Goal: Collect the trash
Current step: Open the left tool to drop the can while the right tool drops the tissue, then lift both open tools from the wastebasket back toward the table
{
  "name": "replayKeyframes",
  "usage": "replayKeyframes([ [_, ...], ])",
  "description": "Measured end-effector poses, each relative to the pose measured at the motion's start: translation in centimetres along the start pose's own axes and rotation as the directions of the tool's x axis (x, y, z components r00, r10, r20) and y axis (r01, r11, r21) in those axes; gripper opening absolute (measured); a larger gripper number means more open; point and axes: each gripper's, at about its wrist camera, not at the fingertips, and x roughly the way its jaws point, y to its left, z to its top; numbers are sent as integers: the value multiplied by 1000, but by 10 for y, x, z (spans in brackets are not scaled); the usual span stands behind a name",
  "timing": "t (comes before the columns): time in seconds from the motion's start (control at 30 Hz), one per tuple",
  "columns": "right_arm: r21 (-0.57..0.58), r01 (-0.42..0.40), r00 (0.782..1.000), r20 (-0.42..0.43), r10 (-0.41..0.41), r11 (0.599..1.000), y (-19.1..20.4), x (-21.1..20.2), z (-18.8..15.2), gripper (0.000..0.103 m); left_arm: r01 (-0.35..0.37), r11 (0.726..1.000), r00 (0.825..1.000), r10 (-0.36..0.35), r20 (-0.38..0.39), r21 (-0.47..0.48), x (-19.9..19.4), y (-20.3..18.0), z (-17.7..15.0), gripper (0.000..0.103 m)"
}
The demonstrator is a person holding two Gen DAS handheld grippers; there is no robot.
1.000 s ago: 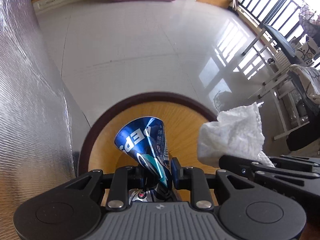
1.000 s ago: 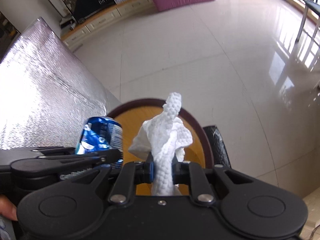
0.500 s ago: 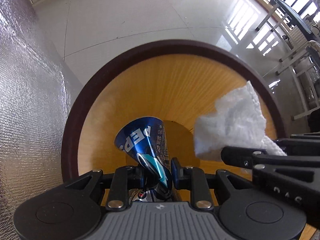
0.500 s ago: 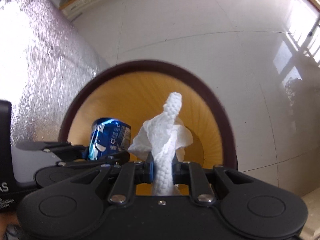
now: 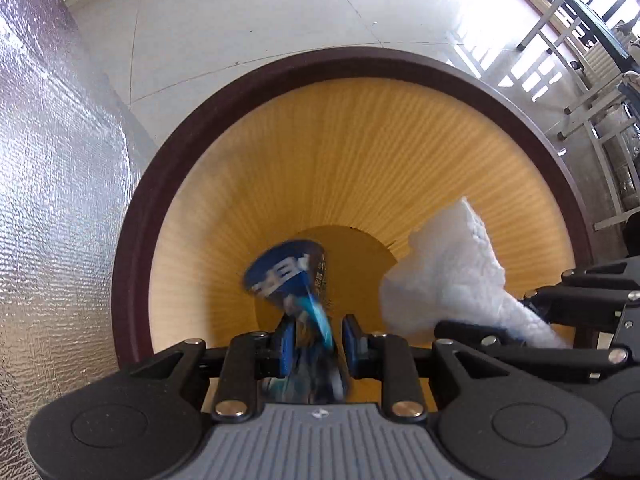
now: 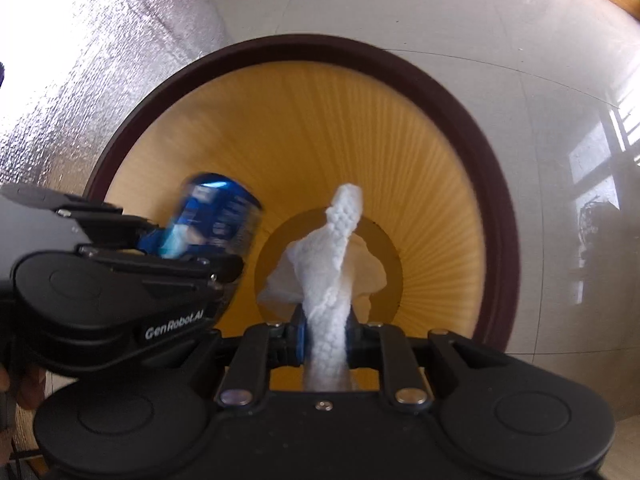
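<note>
Trash here was two pieces, a crushed blue can (image 5: 286, 276) and a twisted white tissue (image 5: 452, 280), both hanging over the open mouth of a round bin (image 5: 132, 264) and neither yet lying on its bottom. The left gripper (image 5: 318, 340) pointed steeply down into the bin with its jaws closed on the can's flattened end; the wider end of the can stuck out ahead of the blue pads, over the darker disc at the bottom. The can looked smeared with blur in both views, so how firmly it sat between the pads could not be judged. The right gripper (image 6: 326, 338) was just beside the left one, on its right, and also aimed down into the bin. Its jaws had just been opening a little, yet the tissue was between them and filled the gap from pad to pad, its ruffled bulk and one rope-like twist reaching out past the fingertips. The bin had a dark brown rim and a ribbed yellow inner wall. It stood on a pale tiled floor (image 5: 280, 12), close against a silver embossed sheet (image 5: 48, 200) on its left. White metal chair frames (image 5: 580, 60) stood well apart from the bin, near bright windows.
</note>
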Motion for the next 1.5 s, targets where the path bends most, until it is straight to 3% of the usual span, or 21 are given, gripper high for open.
replayKeyframes([
  [0.13, -56, -8, 1000, -8, 8, 998, 3, 1, -2, 22, 10, 1000, 1000, -10, 10, 1, -1, -1, -1, 27],
  [0.23, -73, -27, 1000, -12, 27, 997, 5, 0, -2, 35, 15, 1000, 1000, -15, -9, -2, 0, -3, -3, 31],
  [0.33, -92, -56, 998, -2, 56, 994, 11, 0, 0, 54, 2, 1000, 1000, -2, -13, 4, 3, -5, -2, 34],
  [0.4, -118, -80, 997, 8, 82, 990, 10, -3, 0, 71, -3, 1000, 1000, 3, -14, 1, 2, -6, -1, 42],
  [0.53, -155, -101, 994, 22, 106, 983, 15, -10, -1, 81, 17, 1000, 1000, -17, -18, -7, -1, -9, -1, 56],
  [0.6, -160, -81, 995, 38, 88, 984, 15, -15, -3, 97, 29, 1000, 999, -29, -15, -9, -4, -10, -1, 66],
  [0.93, -105, -59, 991, 116, 71, 993, -2, -41, -14, 103, 50, 998, 998, -48, 40, -33, -33, -10, -7, 102],
  [1.1, -95, -51, 988, 140, 64, 994, -6, -53, -19, 103, 32, 999, 996, -29, 90, -40, -53, -5, -11, 103],
  [1.5, -33, -65, 985, 157, 69, 997, -4, -62, -25, 103, 4, 995, 993, 8, 115, -104, -81, 6, -37, 103],
])
